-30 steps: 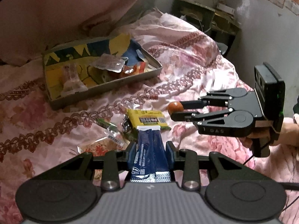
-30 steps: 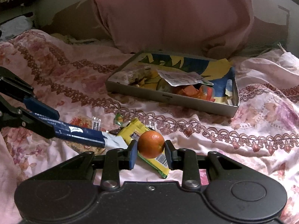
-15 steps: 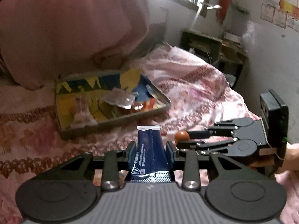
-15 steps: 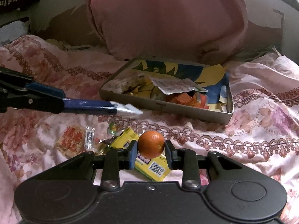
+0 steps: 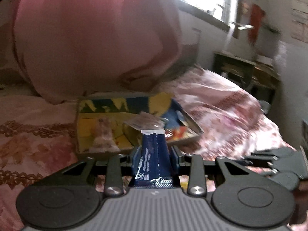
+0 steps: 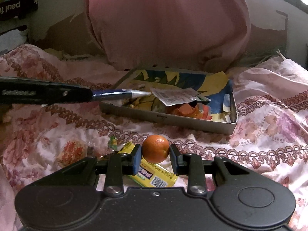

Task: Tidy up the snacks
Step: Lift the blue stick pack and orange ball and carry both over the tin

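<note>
In the left wrist view, which is blurred, the left hand-held gripper [image 5: 155,158] is narrowly set, its two pads pressed on the sides of a dark blue snack packet [image 5: 154,154] that stands up between them with its white sealed end at 12 o'clock. Beyond that end lies a shallow tray [image 5: 92,152] lined with yellow and blue paper, resting on a pink flowered bed cover [image 5: 32,134] and holding a clear wrapper [image 5: 142,122] and loose packets. The right hand-held gripper [image 5: 248,160] shows dark at 3 o'clock. In the right wrist view, the right hand-held gripper [image 6: 155,156] is partly closed, its pads clamped on a small orange [image 6: 156,148] lifted clear of the bed cover [image 6: 259,140]. Below the orange, toward 6 o'clock, a yellow snack packet [image 6: 154,177] lies on the cover. The tray [image 6: 173,118] sits at 12 o'clock from the orange. From 9 o'clock the left hand-held gripper [image 6: 88,94] reaches in level, and the blue packet [image 6: 119,94] in it has its tip over the tray's near left corner, just beside a white labelled pouch [image 6: 177,96].
</note>
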Tool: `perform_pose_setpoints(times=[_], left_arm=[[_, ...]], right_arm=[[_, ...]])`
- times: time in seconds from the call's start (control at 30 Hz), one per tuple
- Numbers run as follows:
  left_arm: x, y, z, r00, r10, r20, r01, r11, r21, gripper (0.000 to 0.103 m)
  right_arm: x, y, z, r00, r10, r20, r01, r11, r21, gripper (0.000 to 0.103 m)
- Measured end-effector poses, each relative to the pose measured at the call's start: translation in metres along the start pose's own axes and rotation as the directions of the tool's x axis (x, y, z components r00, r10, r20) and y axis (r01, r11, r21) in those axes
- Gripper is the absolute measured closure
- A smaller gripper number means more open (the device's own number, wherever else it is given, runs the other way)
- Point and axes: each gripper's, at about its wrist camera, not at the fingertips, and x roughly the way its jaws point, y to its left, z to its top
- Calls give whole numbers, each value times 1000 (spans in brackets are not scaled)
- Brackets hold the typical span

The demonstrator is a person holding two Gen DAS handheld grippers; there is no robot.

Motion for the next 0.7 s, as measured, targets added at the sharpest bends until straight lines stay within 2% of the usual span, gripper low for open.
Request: perform_pose_setpoints(times=[0.1,0.2,0.37,0.7], left_arm=[[12,7,3,999,36,18,-36,999,-35,66],[22,9,5,995,82,54,-80,996,-31,66],[42,10,12,979,155,128,-150,987,-49,66],[92,16,16,973,184,141,-184,983,-16,66]], right_arm=[[3,-4,3,1000,-9,8,9,1000,15,70],[10,-7,8,1000,-20,23,19,999,29,70],[28,-13,22,998,-30,49,27,998,58,70],[81,-20,65,994,-40,100,35,998,44,70]])
